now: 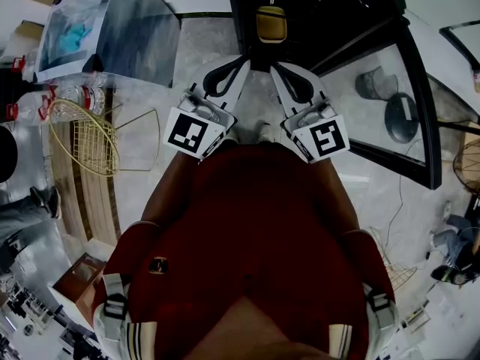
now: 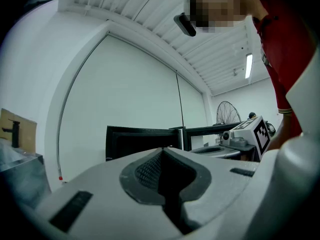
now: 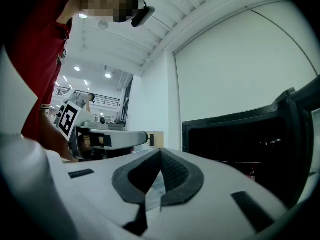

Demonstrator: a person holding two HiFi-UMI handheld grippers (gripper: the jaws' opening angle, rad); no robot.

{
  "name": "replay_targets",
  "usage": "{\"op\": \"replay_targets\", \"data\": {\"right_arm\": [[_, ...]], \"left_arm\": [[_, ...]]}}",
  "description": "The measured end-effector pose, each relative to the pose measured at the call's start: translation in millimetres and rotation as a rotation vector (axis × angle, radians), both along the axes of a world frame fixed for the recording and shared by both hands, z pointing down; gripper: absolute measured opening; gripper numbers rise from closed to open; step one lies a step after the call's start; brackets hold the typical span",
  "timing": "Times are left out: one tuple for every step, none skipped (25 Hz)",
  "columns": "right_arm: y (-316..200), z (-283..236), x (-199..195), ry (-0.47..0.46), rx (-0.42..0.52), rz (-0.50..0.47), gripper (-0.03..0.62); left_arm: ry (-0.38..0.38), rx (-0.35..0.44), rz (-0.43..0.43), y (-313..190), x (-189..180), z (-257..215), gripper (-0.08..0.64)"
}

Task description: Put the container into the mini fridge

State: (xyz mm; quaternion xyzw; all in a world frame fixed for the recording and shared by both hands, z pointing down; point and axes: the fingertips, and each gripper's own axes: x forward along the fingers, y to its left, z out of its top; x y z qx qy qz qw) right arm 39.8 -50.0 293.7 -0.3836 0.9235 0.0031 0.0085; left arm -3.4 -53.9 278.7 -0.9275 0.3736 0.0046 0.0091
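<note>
A yellowish container [image 1: 271, 22] shows inside the dark opening of the black mini fridge [image 1: 322, 10] at the top of the head view. The fridge's glass door [image 1: 409, 88] stands swung open to the right. Both grippers are held side by side in front of the person's red top and point at the fridge, short of the container. The left gripper [image 1: 240, 60] [image 2: 161, 150] has its jaws together with nothing between them. The right gripper [image 1: 276, 67] [image 3: 160, 151] is shut too and holds nothing. In the right gripper view the fridge opening [image 3: 230, 139] lies just ahead.
A gold wire chair [image 1: 82, 137] and water bottles [image 1: 82, 96] stand to the left on the marble floor. A glass-topped box [image 1: 112, 28] sits at the upper left. Another wire chair [image 1: 469, 160] and cables lie to the right. A standing fan [image 2: 228, 113] shows in the background.
</note>
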Motion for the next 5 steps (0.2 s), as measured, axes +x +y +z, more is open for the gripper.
{"op": "replay_targets", "data": {"right_arm": [[-0.2,0.5,-0.1,0.002,0.0,-0.001,-0.002],[-0.4,1.0,-0.2,0.001,0.001,-0.003,-0.002],[-0.5,1.6,-0.4,0.0,0.001,-0.005,-0.002],[-0.7,2.3,-0.7,0.0,0.001,-0.006,-0.002],[-0.8,3.0,-1.0,-0.001,0.001,-0.008,-0.002]], "left_arm": [[0.003,0.002,-0.001,-0.1,-0.1,-0.2,0.008],[0.004,0.003,-0.002,-0.3,-0.4,0.0,0.008],[0.004,0.004,-0.002,-0.5,-0.7,0.3,0.008],[0.004,0.004,-0.003,-0.7,-1.2,0.8,0.008],[0.004,0.003,-0.003,-0.9,-1.7,1.3,0.008]]}}
